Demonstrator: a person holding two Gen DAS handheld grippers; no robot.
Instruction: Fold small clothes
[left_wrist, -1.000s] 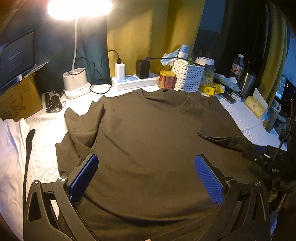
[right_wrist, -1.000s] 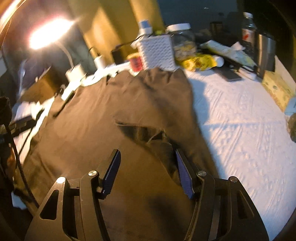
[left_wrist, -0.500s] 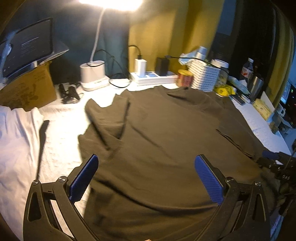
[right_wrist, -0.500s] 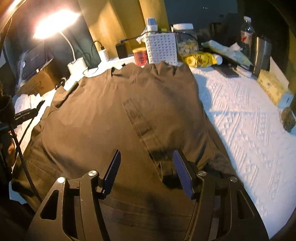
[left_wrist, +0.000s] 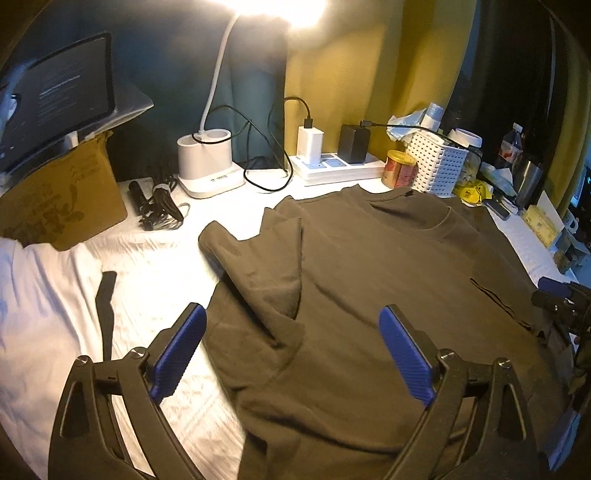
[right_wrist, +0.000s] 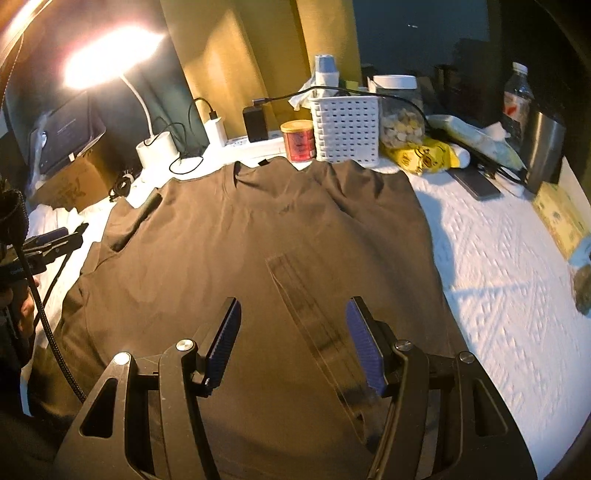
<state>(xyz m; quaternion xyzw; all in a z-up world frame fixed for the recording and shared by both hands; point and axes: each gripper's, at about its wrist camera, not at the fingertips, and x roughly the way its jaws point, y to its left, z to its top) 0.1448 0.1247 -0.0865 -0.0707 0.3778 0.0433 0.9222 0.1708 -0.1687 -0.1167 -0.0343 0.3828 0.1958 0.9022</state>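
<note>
White textured surface (right_wrist: 498, 266) under lamp glow; my left tongs (left_wrist: 291, 350) have just narrowed slightly yet gape, and my right tongs (right_wrist: 293, 343) gape too — both empty above the brown T-shirt (left_wrist: 369, 288). 1 sleeve lies folded in; the other sleeve and body folds remain, I judge.

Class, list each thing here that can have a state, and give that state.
T-shirt: spread out, right sleeve folded in
Left gripper: open, jaws just narrowed, holding nothing
Right gripper: open, holding nothing
Lamp: on
Tablet: screen on
Jar: lidded
</note>
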